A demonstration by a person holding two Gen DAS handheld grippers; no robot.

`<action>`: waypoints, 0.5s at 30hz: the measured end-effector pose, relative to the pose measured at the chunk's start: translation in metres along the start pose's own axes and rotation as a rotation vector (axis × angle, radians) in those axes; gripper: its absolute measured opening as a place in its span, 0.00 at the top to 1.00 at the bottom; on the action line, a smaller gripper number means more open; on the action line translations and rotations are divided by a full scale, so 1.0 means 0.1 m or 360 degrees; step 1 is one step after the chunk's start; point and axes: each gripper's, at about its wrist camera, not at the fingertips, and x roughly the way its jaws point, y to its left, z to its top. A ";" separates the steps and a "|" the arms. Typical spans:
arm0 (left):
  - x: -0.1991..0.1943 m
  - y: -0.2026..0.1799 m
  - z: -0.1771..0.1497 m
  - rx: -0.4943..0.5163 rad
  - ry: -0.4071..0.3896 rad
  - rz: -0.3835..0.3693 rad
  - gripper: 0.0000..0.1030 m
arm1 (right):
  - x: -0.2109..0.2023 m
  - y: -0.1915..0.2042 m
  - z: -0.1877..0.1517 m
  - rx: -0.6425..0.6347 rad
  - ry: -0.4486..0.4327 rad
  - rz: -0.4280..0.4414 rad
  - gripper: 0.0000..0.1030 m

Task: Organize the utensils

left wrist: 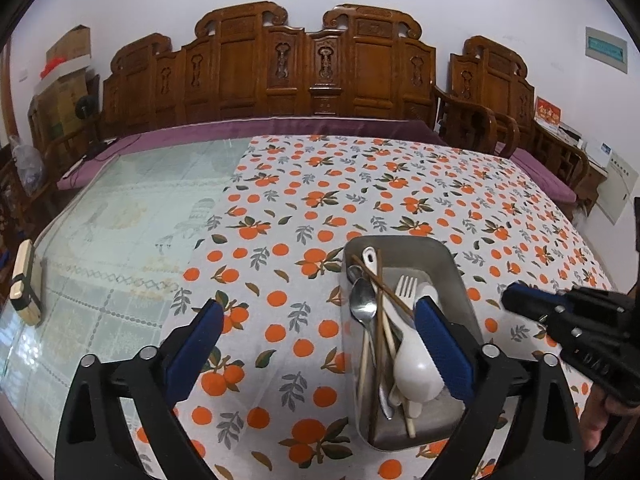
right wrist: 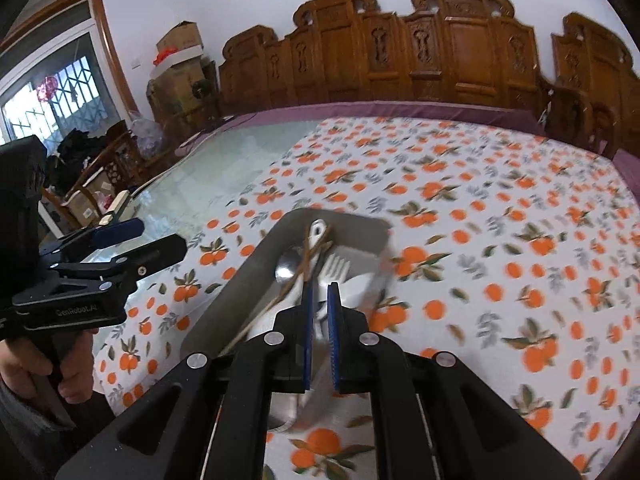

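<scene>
Looks nearly done: spoons, fork [left wrist: 406, 288] and chopsticks [left wrist: 384, 320] all sit in the metal tray [left wrist: 456, 264] on the table. Left gripper [left wrist: 320, 344] spread wide, right gripper [right wrist: 320, 332] slightly parted, both empty.

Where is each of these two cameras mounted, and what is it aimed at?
Left wrist view: sits on the left gripper, angled down over the metal tray; its fingers stand wide apart.
Right wrist view: sits on the right gripper, angled down at the tray; its fingers nearly meet, holding nothing; a hand shows.
Shared: tray, orange-print cloth, each other's gripper.
</scene>
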 end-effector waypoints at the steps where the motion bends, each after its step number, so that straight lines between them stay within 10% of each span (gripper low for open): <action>1: -0.02 -0.02 0.00 0.0000 -0.0005 -0.0001 0.08 | -0.06 -0.03 -0.01 -0.0001 -0.0015 -0.0019 0.82; 9: -0.25 -0.20 -0.02 0.0028 -0.0025 0.0016 0.08 | -0.57 -0.12 -0.14 0.0035 -0.0132 -0.0183 0.11; 15: -0.43 -0.36 -0.13 0.0050 -0.0003 0.0011 0.08 | -0.88 -0.13 -0.26 0.0072 -0.0150 -0.0219 0.03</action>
